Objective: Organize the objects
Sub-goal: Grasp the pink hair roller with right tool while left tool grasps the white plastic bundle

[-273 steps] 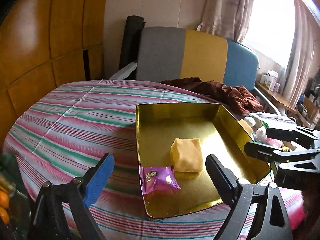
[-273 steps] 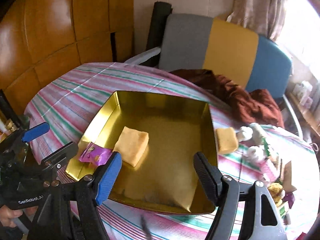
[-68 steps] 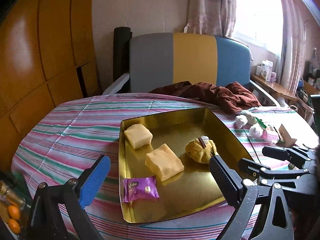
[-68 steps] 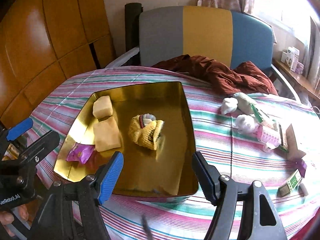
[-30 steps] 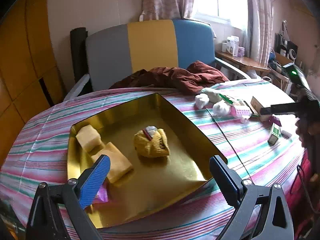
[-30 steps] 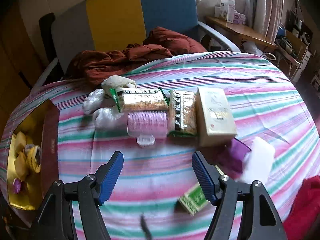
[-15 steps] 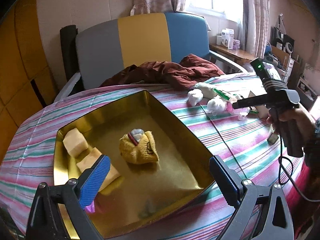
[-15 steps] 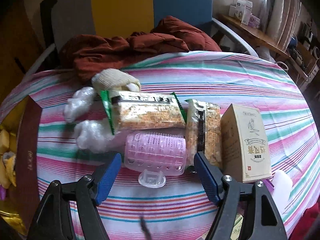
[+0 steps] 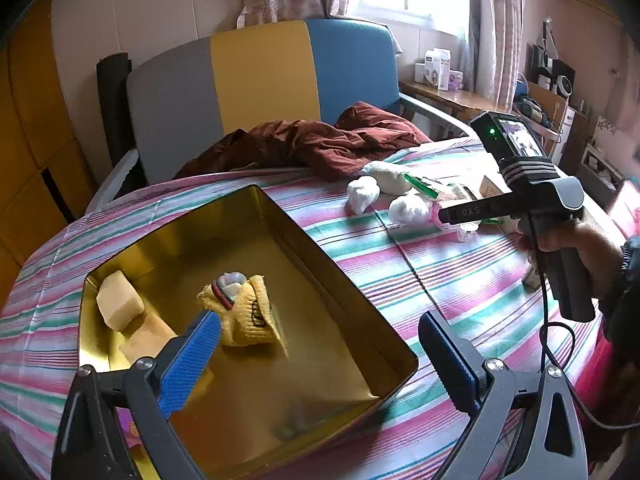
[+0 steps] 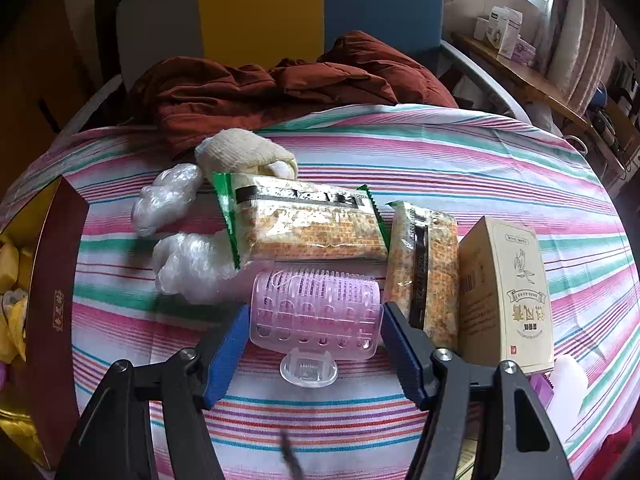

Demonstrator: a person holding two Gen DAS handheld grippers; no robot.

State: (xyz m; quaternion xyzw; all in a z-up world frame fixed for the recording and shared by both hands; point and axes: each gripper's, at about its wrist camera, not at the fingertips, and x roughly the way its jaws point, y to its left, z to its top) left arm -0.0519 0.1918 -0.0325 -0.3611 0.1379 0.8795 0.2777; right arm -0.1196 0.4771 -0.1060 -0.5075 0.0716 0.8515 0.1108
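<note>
A pink plastic hair roller (image 10: 316,314) lies on the striped tablecloth between the fingers of my right gripper (image 10: 314,344); the blue pads stand at its two ends, touching or nearly so. The gold tin tray (image 9: 332,276) holds two yellow sponge blocks (image 9: 118,306) and a rolled yellow sock (image 9: 246,312). My left gripper (image 9: 320,356) is open and empty, held above the tray's near corner. The right gripper also shows in the left wrist view (image 9: 460,213), far right, over the roller.
Beside the roller lie two snack packets (image 10: 308,222), a beige box (image 10: 506,292), crumpled clear plastic (image 10: 188,256) and a cream sock roll (image 10: 240,152). A brown garment (image 10: 260,88) lies at the table's far edge, before a striped sofa. The tray's maroon side (image 10: 56,292) is at left.
My right gripper has moved forward and down so its fingers straddle the pink roller, and they have narrowed. My left gripper has drifted slightly; the tray contents have not moved.
</note>
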